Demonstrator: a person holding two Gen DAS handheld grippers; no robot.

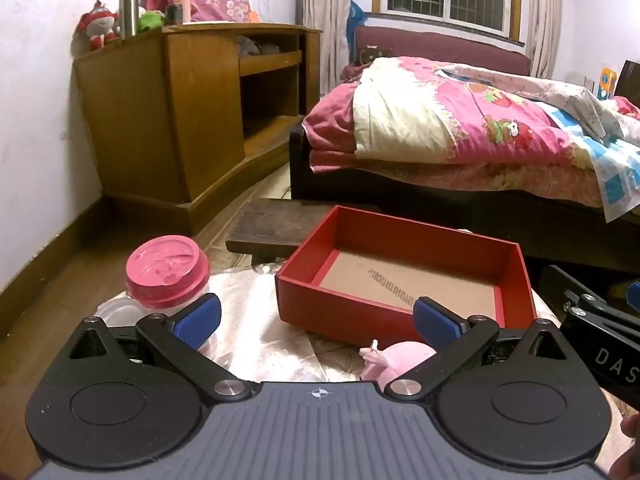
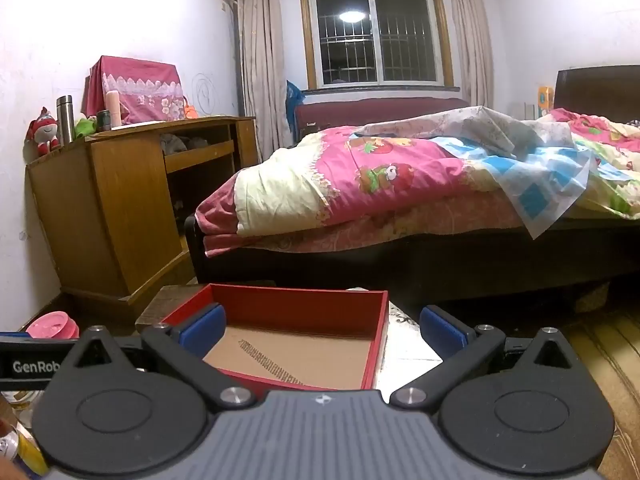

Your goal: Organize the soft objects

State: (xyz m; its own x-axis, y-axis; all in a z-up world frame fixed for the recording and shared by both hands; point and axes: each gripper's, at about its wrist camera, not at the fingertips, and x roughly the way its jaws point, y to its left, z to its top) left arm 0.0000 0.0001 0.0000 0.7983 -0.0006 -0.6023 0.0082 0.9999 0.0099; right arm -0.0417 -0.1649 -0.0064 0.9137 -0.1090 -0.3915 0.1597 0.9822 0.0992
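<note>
A red open box (image 1: 404, 256) with a brown cardboard floor sits on a small cloth-covered table (image 1: 256, 320); nothing but a printed mark shows inside it. A pink soft toy (image 1: 394, 362) lies just in front of the box, low between the fingers of my left gripper (image 1: 318, 322), which is open and holds nothing. In the right wrist view the same red box (image 2: 300, 308) lies straight ahead. My right gripper (image 2: 322, 330) hovers over its near edge, open and empty. The right gripper's black body (image 1: 600, 340) shows at the right edge of the left wrist view.
A clear jar with a pink lid (image 1: 168, 276) stands at the table's left. A dark low stool (image 1: 276, 228) is behind the box. A bed with pink quilts (image 1: 460, 132) fills the right. A wooden cabinet (image 1: 168, 112) with a red plush (image 1: 98, 26) stands left.
</note>
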